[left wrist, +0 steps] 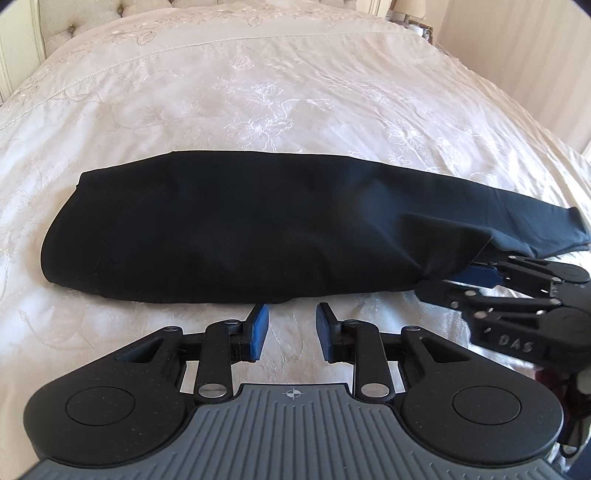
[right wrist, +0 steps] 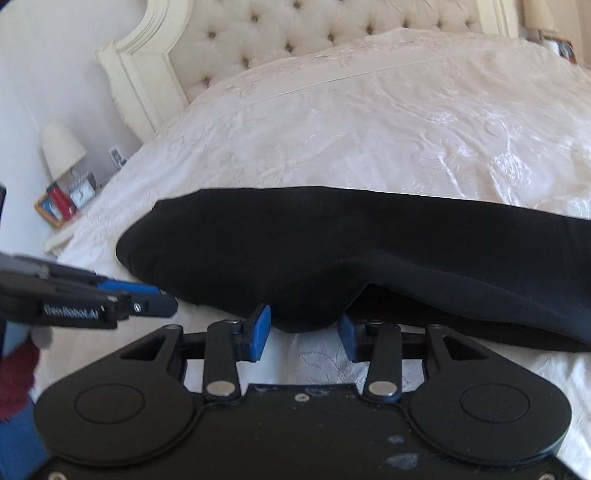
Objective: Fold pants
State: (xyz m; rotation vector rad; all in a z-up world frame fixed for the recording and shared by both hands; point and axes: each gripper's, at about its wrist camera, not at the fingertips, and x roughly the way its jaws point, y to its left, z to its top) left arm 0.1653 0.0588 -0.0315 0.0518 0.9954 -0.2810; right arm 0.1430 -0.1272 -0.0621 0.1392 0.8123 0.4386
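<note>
The black pants (left wrist: 229, 229) lie stretched sideways across the bed (left wrist: 258, 92), on a cream bedspread stitched with pale flowers. They are doubled lengthwise into one long dark band, the broad end to the left and the narrow leg ends trailing off to the right in the left wrist view.

The left tool (left wrist: 291, 326) sits low over the bedspread just in front of the near edge of the pants. Its blue pads (left wrist: 260, 328) stand apart with nothing between them, only bare bedspread showing in the gap, and the fingertips stop just short of the cloth.

The right tool (right wrist: 304, 332) is at the near edge of the pants further toward the leg end. A fold of black cloth is bunched and raised there, sagging down into the gap between its blue pads (right wrist: 260, 334). The pads stand apart on either side of that hanging fold; the right-hand one is partly tucked under the cloth. From the left wrist view the same tool reaches in from the right with the cloth draped over its tips.

Beyond the bed stands a tufted cream headboard (right wrist: 295, 33). A small side table holds a lamp (right wrist: 62, 147), a little clock (right wrist: 82, 195) and a picture frame (right wrist: 50, 210).
</note>
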